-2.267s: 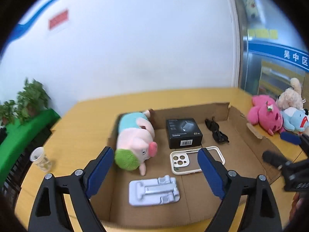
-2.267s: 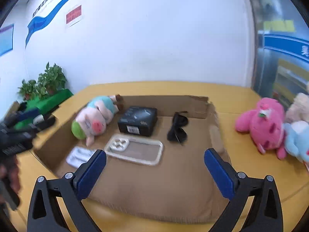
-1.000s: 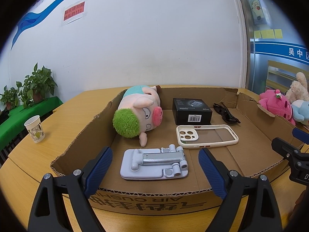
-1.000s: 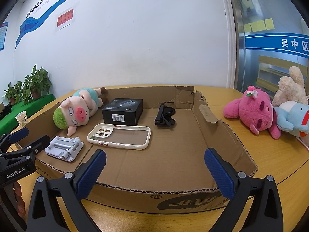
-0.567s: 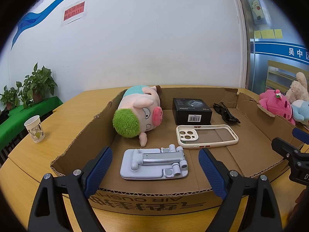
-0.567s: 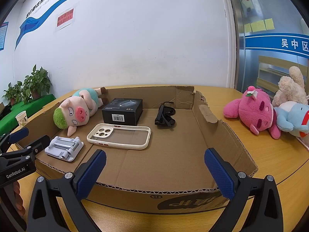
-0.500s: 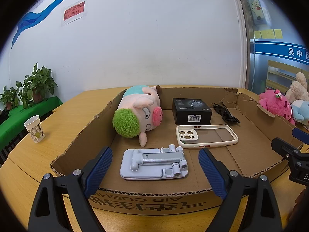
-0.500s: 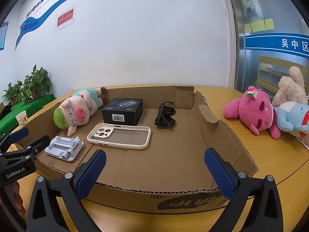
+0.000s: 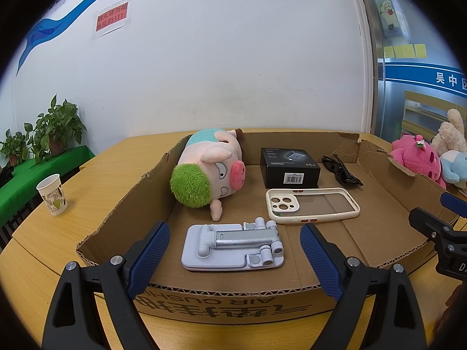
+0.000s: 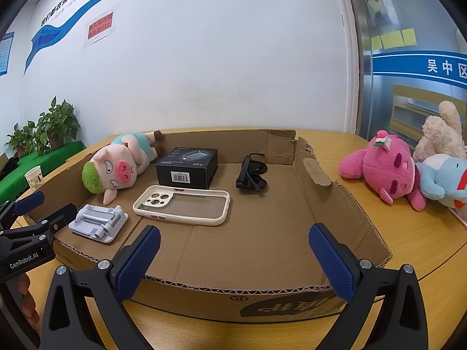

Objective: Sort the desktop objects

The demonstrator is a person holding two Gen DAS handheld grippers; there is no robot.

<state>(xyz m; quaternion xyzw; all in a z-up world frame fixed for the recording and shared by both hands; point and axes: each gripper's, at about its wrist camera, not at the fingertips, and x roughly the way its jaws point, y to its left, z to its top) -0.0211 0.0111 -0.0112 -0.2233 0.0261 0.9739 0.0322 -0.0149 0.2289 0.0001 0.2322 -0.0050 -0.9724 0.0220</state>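
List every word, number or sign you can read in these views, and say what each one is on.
"65w": black box.
"GenRobot.AI": left gripper body.
"AIR CUSHI...", upside down: cardboard tray front wall.
"吴中区": blue band at right.
Barcode digits on the box: too small.
Red wall notice: blurred.
Blue wall slogan: partly cut off, unclear.

Both views have dropped from looking down into the cardboard box (image 9: 233,297) to roughly rim level.

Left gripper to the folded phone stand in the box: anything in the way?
Only the box's near wall. It stands between the open left gripper and the phone stand, so the gripper must go over it. Nothing else blocks.
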